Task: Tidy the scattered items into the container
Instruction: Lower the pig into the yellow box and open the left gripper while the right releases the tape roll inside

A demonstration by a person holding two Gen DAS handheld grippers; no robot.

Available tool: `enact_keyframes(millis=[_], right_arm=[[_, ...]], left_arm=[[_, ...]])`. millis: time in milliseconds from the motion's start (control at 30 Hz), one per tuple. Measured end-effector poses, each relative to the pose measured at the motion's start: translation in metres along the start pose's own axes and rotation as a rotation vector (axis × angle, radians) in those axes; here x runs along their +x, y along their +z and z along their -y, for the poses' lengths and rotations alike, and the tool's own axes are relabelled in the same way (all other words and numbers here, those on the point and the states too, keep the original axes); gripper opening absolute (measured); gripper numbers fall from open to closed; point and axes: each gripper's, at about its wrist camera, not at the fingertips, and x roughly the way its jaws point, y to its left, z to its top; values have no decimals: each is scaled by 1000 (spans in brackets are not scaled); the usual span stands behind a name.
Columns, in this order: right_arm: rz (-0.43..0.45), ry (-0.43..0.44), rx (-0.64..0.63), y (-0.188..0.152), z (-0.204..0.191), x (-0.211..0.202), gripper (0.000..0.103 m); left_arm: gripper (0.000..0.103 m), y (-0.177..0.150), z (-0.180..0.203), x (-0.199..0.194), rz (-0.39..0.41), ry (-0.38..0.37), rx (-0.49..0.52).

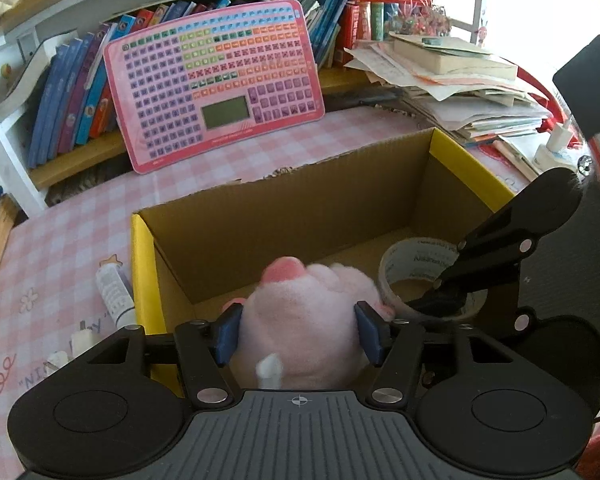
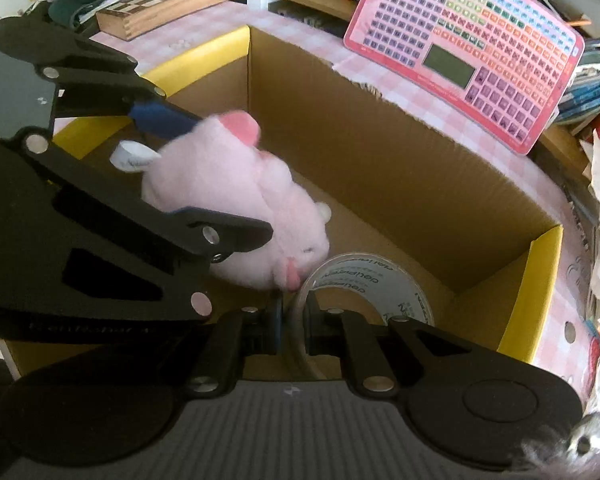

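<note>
A pink plush toy (image 1: pixel 300 316) hung inside the open cardboard box (image 1: pixel 300 216), low over its floor near the front wall, clasped across its body by the left gripper (image 1: pixel 298 334). Its blue pads (image 1: pixel 229 334) pressed into the fur on both sides, so the claw was grasping the toy, not released. The toy looked light and very soft; it would squash under the pads and could sag or slip if held only by an ear, so the middle of the body seemed the soundest place to hold it. A white sewn-in label (image 1: pixel 269 370) stuck out of its rear.

Just beside the toy, toward the box's right end, a roll of clear tape (image 2: pixel 364 284) stood on edge on or close to the box floor. The right gripper (image 2: pixel 294 322) was clenched on the roll's thin wall, one finger inside the ring and one outside. The roll seemed light, stiff and smooth, likely slippery, and best pinched through its wall as it was.

Counted: one plush toy, one tape roll, one box with yellow outer sides, two grippers. Outside the box's left wall, on the pink checked tablecloth (image 1: pixel 60 240), lay one white tube (image 1: pixel 114 296), not yet tidied. Behind the box's far wall one pink learning tablet (image 1: pixel 216 80) leaned against a shelf of books (image 1: pixel 80 88); a pile of papers (image 1: pixel 452 80) sat beyond the far right corner.
</note>
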Motion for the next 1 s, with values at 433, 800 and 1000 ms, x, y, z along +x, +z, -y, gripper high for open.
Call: enact_keyframes(millis=[433,800,1000], right_arm=[[39,8,25,-2,1,-10,46],[132,-31,63,-3,-6,-40,60],[200,-100,91,-3,-18,-66,67]], left_arm=[[58,-1,2,-8,34,42,-21],[68,-4,1,-53,150,57,-35],[77,-13,-5,-83,214,51,-40]])
